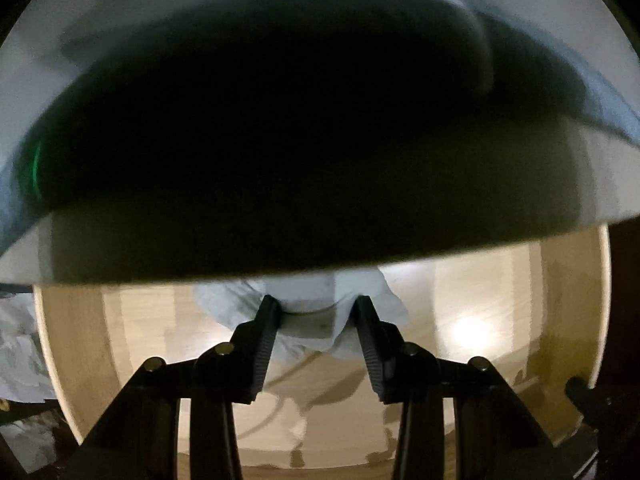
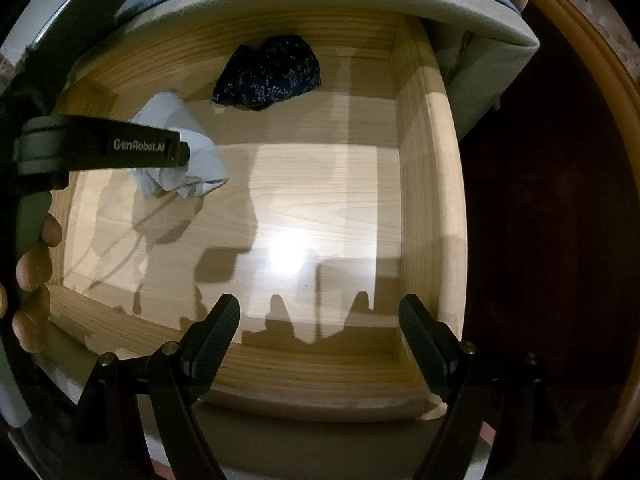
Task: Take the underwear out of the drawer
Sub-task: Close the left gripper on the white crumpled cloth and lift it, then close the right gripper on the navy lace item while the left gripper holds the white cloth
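Note:
A light wooden drawer (image 2: 420, 184) stands pulled out. A pale blue-grey piece of underwear (image 2: 192, 152) is crumpled at its back left. A dark speckled piece of underwear (image 2: 268, 76) lies against the back wall. My left gripper (image 1: 316, 312) is shut on the pale underwear (image 1: 304, 336), its fingers pinching the bunched cloth above the drawer floor; it also shows from the side in the right wrist view (image 2: 182, 152). My right gripper (image 2: 320, 320) is open and empty over the drawer's front edge.
The grey cabinet top (image 2: 360, 0) overhangs the back of the drawer; in the left wrist view its dark underside (image 1: 280, 140) fills the upper half. A tan curved rail (image 2: 580, 40) and dark space lie to the right. Pale cloth (image 1: 20, 352) lies outside the drawer's left side.

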### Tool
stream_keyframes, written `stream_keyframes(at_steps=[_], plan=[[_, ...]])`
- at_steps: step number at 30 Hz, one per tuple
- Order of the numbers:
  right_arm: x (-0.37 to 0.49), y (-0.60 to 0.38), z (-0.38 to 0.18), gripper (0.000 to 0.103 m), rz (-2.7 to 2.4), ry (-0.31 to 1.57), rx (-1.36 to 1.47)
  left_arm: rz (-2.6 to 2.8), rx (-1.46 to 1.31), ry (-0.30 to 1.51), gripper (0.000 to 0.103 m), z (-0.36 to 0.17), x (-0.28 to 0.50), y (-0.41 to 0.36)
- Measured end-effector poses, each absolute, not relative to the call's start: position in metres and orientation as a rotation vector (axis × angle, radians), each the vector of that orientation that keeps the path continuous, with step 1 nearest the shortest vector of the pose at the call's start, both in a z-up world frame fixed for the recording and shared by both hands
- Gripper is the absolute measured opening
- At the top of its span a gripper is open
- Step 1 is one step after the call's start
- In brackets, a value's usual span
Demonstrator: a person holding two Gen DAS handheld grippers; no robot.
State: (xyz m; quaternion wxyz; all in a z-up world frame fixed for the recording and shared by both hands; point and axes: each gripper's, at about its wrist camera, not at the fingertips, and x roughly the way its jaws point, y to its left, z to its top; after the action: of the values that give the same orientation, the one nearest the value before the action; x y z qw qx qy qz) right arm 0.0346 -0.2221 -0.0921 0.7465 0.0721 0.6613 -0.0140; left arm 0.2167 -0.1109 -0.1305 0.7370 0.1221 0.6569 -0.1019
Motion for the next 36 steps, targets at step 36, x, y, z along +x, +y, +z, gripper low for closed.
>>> stream_keyframes(at_steps=[36], plan=[[0.042, -0.216, -0.094, 0.079, -0.023, 1.456, 0.104, -0.185, 0.452, 1.576, 0.042, -0.165, 0.212, 0.015]])
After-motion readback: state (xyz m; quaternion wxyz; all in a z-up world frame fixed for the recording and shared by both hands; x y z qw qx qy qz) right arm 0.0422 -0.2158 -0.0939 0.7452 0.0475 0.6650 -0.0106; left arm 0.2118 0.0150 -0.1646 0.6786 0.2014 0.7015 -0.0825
